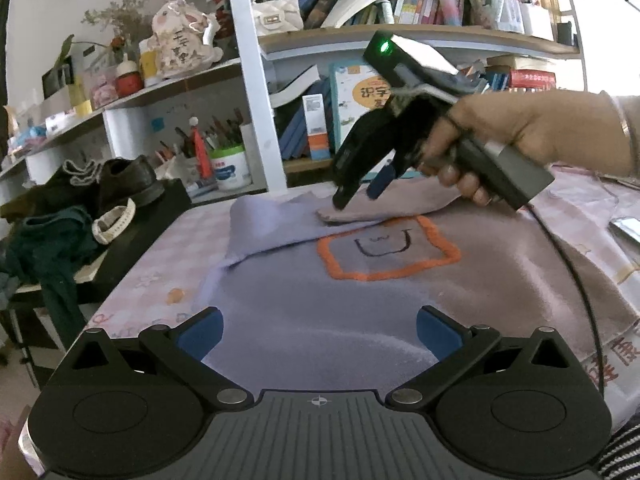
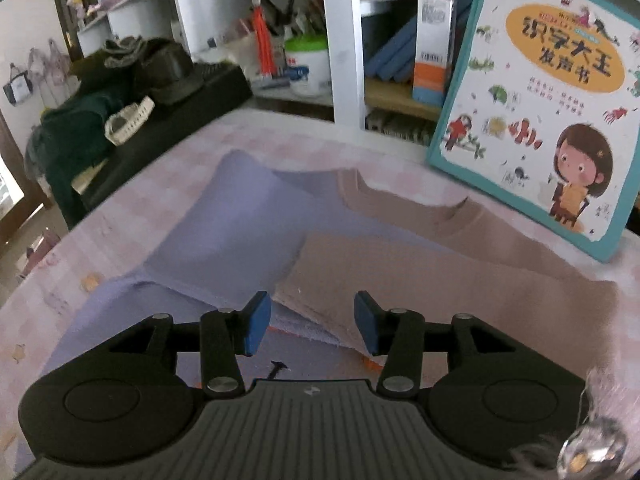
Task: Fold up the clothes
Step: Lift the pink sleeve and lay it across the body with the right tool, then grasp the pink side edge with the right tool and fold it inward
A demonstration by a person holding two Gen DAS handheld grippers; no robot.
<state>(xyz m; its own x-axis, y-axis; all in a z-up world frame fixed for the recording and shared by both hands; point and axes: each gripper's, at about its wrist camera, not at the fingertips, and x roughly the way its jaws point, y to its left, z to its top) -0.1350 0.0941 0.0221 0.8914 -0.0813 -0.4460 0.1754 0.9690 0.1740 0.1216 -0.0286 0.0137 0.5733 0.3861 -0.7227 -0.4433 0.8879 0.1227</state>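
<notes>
A two-tone sweater (image 1: 320,320), lilac on the left and tan on the right, lies flat on the table with an orange-outlined square face design (image 1: 386,250) on its chest. Both sleeves are folded in across the top: the lilac sleeve (image 2: 232,236) and the tan sleeve (image 2: 400,276). My left gripper (image 1: 318,330) hovers open over the sweater's lower middle. A hand holds my right gripper (image 1: 358,196), which points down at the tan sleeve's cuff. In the right wrist view that gripper (image 2: 314,324) is open just above the cuff edge, holding nothing.
A pink checked cloth (image 1: 160,256) covers the table. At the left stands a black box (image 1: 152,216) carrying dark clothes, a shoe and a white strap. Shelves of books rise behind, and a children's book (image 2: 536,92) leans at the table's back right.
</notes>
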